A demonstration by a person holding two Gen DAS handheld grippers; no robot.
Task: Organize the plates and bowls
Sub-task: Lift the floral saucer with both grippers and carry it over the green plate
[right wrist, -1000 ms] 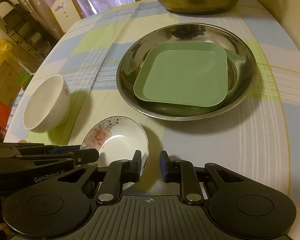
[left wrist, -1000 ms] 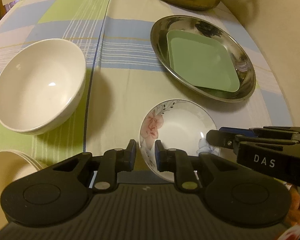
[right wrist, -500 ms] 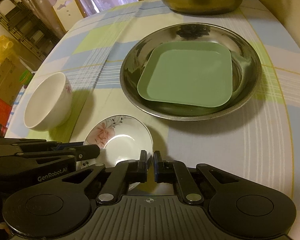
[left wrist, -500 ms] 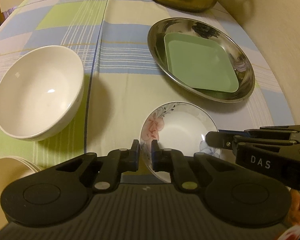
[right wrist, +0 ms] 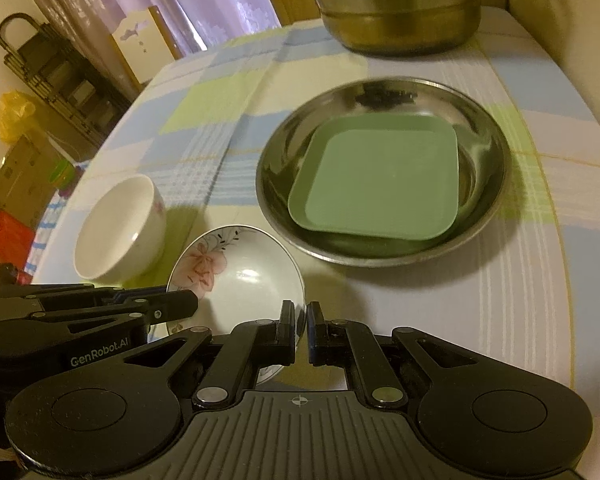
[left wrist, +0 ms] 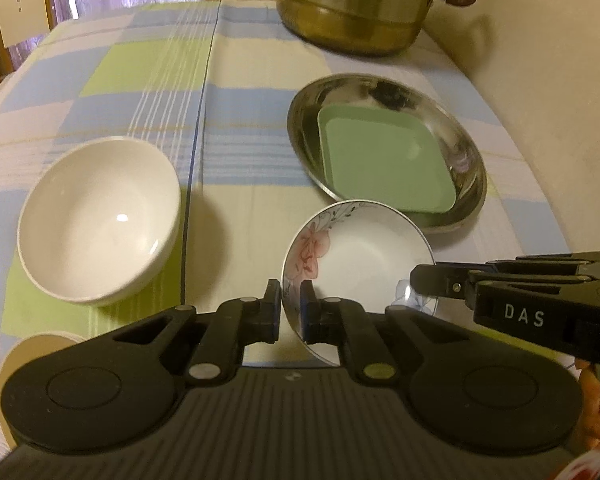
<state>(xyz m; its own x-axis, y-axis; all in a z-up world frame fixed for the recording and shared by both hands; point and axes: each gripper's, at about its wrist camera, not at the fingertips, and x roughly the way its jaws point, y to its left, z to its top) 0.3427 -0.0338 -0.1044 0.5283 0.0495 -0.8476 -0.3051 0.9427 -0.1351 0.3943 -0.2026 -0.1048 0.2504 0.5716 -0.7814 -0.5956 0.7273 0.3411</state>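
Observation:
A small white dish with a pink flower (left wrist: 360, 256) is pinched on its rim by both grippers and held a little above the tablecloth. My left gripper (left wrist: 290, 304) is shut on its left rim. My right gripper (right wrist: 301, 330) is shut on its right rim; the dish also shows in the right wrist view (right wrist: 240, 276). A green square plate (right wrist: 380, 176) lies inside a round steel tray (right wrist: 488, 200) ahead. A white bowl (left wrist: 100, 220) stands on the left.
A large brass-coloured pot (left wrist: 356, 8) stands at the table's far end. A tan plate's edge (left wrist: 32, 348) shows at the lower left. A wall runs along the right side. A chair and rack (right wrist: 52, 76) stand beyond the left edge.
Both grippers closed on the flowered dish's rim and lifted it off the cloth. The view rose and tilted up, showing more of the pot.

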